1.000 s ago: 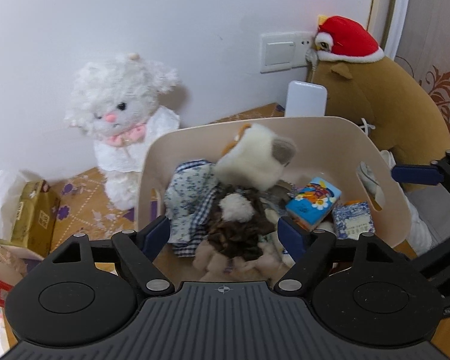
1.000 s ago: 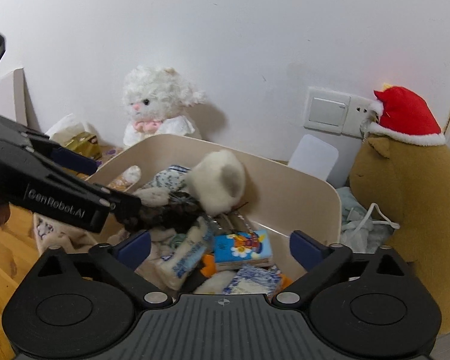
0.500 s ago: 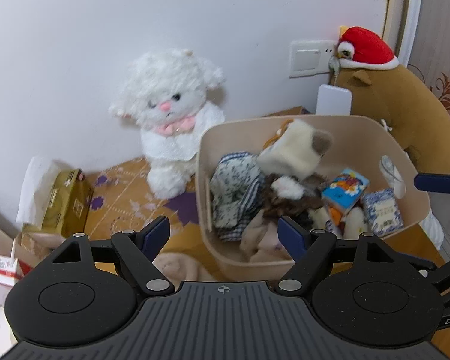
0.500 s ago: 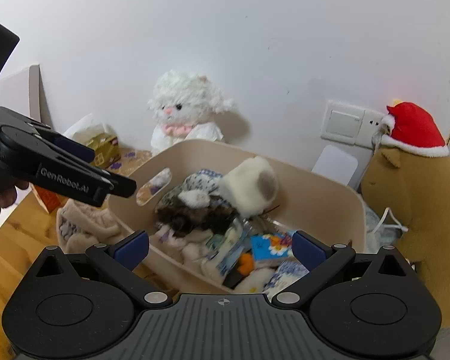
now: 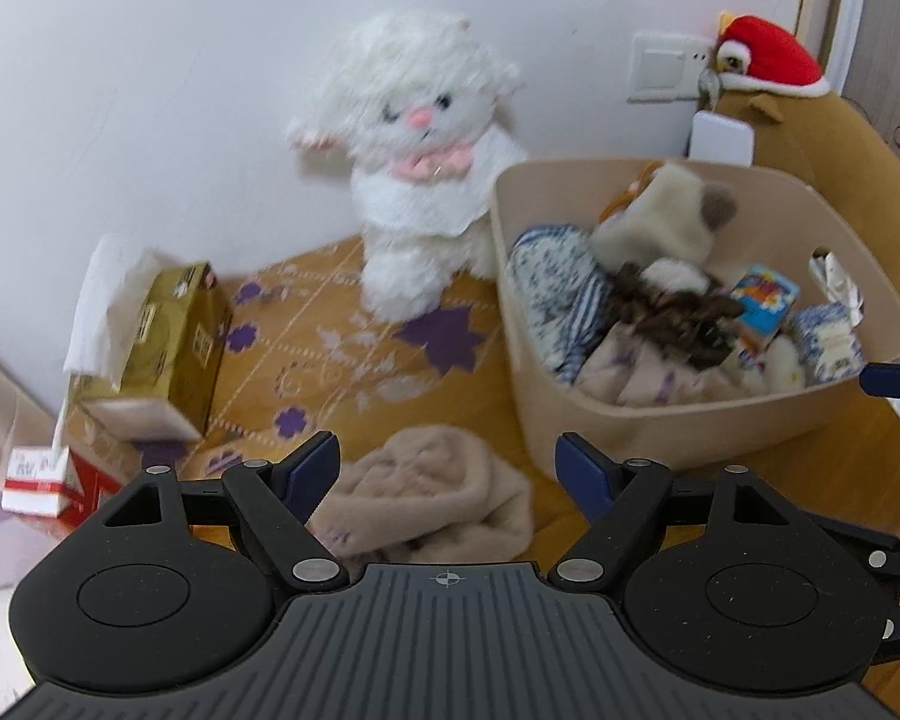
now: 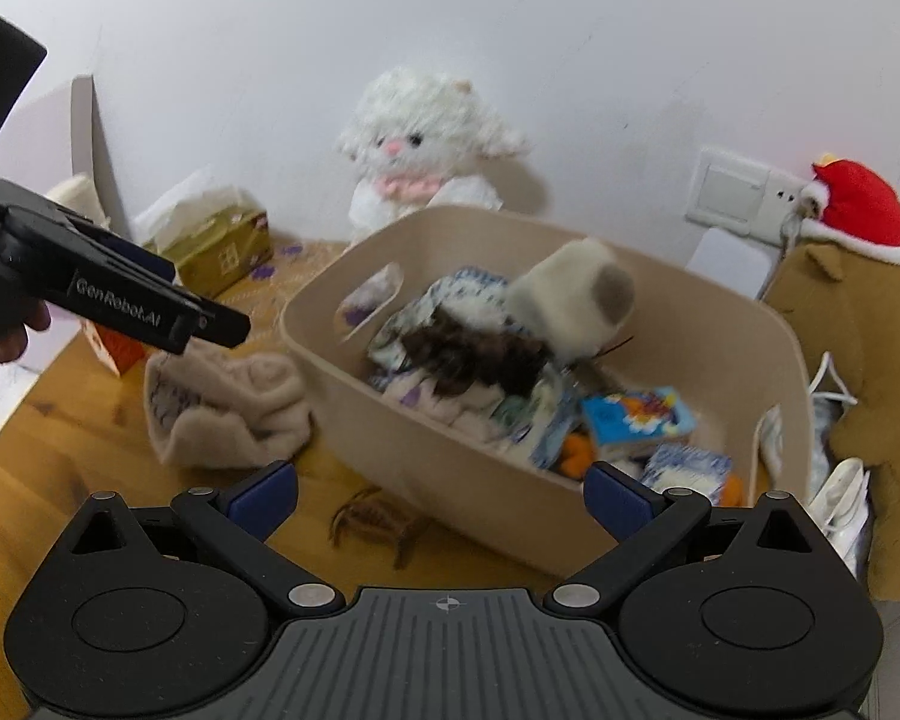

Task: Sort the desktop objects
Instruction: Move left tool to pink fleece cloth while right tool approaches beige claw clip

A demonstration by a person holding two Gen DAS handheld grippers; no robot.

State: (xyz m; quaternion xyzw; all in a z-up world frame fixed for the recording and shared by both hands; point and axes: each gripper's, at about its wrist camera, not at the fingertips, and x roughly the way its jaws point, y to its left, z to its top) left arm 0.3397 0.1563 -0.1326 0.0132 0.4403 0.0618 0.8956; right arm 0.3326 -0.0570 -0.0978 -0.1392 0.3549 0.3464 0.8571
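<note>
Both views are blurred. The left hand-held gripper (image 5: 448, 468) hangs with its fingers spread and empty above a crumpled beige cloth (image 5: 432, 501), partly hidden behind it, beside the beige bin (image 5: 678, 420) on the wooden surface (image 6: 48, 498). The right hand-held gripper (image 6: 441, 495) is also spread and empty, before the bin's near wall; the heaped toys and packets inside overlap, indistinct.
</note>
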